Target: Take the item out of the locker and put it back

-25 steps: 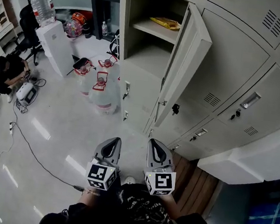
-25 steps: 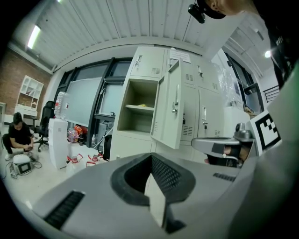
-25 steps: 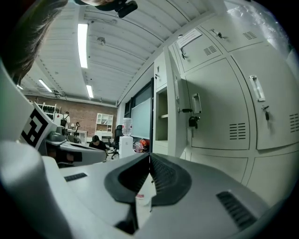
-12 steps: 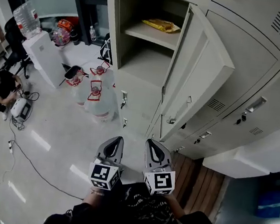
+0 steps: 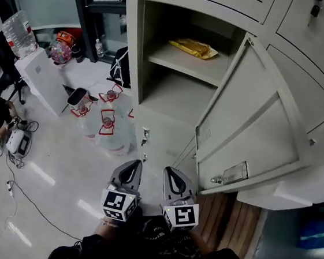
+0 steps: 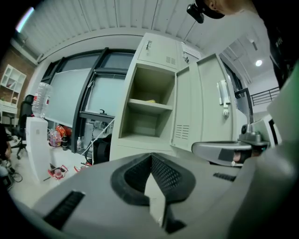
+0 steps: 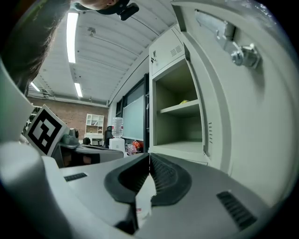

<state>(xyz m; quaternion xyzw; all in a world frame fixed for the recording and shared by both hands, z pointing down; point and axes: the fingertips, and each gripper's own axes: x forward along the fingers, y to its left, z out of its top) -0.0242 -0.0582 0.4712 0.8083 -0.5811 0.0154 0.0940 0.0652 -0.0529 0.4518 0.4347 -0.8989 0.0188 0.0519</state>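
Your left gripper (image 5: 133, 163) and right gripper (image 5: 170, 171), side by side near you, each have jaws pressed together on nothing. The yellow packet (image 5: 194, 47) lies on the open locker's (image 5: 135, 65) upper shelf, far ahead. The head view shows it whole, the gripper views only a yellow sliver.

The head camera sat above the person and looked steeply down, with the left gripper (image 5: 133, 163) and right gripper (image 5: 169, 169) close at lower centre and the open locker compartment (image 5: 178, 93) farther off at upper centre. Each gripper camera rode just behind its own closed jaws, which filled the lower frame, and faced roughly level at that compartment in mid-frame. The door (image 7: 243, 93) loomed near at the right gripper view's right. All three views shared the compartment, its door and the water dispenser (image 5: 40, 74) to the compartment's left.
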